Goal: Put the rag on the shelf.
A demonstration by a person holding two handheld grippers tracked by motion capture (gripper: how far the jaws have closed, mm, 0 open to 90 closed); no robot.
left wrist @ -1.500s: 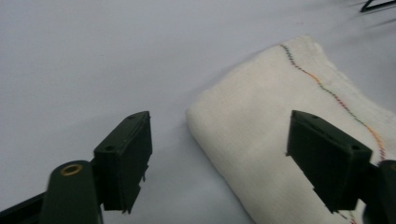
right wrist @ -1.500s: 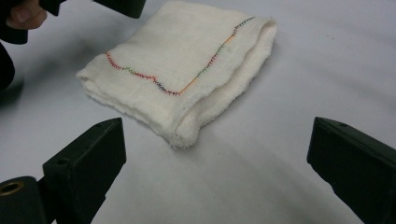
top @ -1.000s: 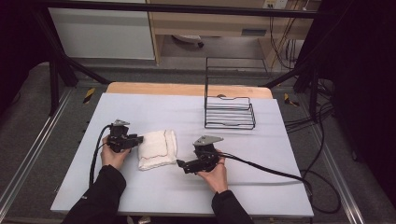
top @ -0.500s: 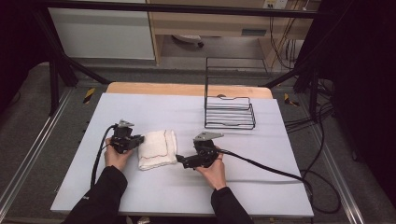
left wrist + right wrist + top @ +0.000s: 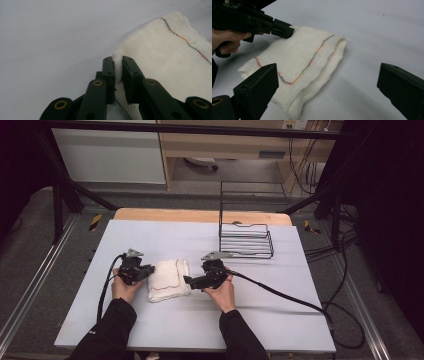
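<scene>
The left tongs [image 5: 118, 72] have just closed on a corner of the folded towel [image 5: 168, 279] on the bench [image 5: 280, 320], while the right tongs [image 5: 327, 82] move closer, wide open, so a lift seems next.

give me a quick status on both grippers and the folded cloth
Left gripper just closed, pinching a corner of the folded white cloth with coloured stitching. Right gripper open, short of cloth's near edge. Black wire rack well clear.

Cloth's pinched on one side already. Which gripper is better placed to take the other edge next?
Right. The right gripper is open, jaws facing the folded cloth's free edge. The left gripper is shut on its opposite edge.
</scene>
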